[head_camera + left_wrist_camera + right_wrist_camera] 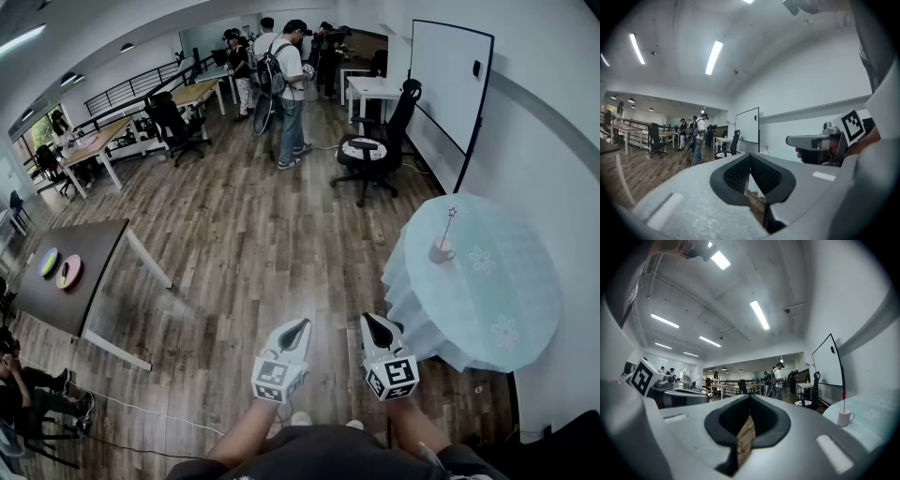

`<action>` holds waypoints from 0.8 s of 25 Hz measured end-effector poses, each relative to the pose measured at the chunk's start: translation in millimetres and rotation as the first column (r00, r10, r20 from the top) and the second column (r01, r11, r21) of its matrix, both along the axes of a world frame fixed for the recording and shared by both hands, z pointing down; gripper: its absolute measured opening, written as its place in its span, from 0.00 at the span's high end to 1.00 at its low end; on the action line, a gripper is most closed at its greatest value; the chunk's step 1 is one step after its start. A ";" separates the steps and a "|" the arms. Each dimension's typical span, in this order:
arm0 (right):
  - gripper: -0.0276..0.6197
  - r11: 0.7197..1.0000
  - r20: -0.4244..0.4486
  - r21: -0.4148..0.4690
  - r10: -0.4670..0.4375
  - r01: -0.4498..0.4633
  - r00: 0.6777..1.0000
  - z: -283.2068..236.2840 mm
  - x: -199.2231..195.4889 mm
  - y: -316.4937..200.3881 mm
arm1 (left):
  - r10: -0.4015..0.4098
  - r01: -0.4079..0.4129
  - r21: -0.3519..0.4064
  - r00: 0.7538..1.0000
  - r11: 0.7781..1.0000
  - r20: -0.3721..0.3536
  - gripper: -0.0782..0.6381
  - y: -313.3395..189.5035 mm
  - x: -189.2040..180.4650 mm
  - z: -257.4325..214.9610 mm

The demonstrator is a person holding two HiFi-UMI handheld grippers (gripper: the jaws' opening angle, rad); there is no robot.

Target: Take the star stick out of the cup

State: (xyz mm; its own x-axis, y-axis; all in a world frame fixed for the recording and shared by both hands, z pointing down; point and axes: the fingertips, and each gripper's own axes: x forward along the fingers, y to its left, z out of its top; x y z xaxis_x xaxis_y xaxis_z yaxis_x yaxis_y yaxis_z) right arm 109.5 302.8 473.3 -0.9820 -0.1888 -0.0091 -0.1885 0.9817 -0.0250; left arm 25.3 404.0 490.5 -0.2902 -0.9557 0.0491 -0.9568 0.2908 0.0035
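**Star stick: ahead and to the right, well apart from both grippers**

Head view. Left gripper (pixel 298 328) and right gripper (pixel 373 323): side by side at the bottom, over the floor, short of the table's (pixel 506 309) near edge. Cup (pixel 441 251): on the table near its left edge, ahead and right of both grippers. Star stick (pixel 449 225): standing in the cup, long axis near upright with a slight lean, star on top. My right gripper is the nearer one.

Left gripper view. My jaws are closed together with nothing between them. The right gripper shows at the right. The stick is a tiny mark far ahead, too small to detail.

Right gripper view. Jaws together, empty. The cup is pale with its handle to the right, and lies ahead and right of the jaws by the table's edge. The stick is thin, straight and upright, reddish at the top. I judge the reach runs forward and right, taking the shaft from the side above the rim.
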 end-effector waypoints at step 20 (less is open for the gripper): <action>0.95 0.998 0.005 0.000 0.058 -0.058 0.998 6.8 -70.2 13.4 | 0.047 -0.047 0.009 0.999 0.999 -0.025 0.88 12.2 -74.6 14.9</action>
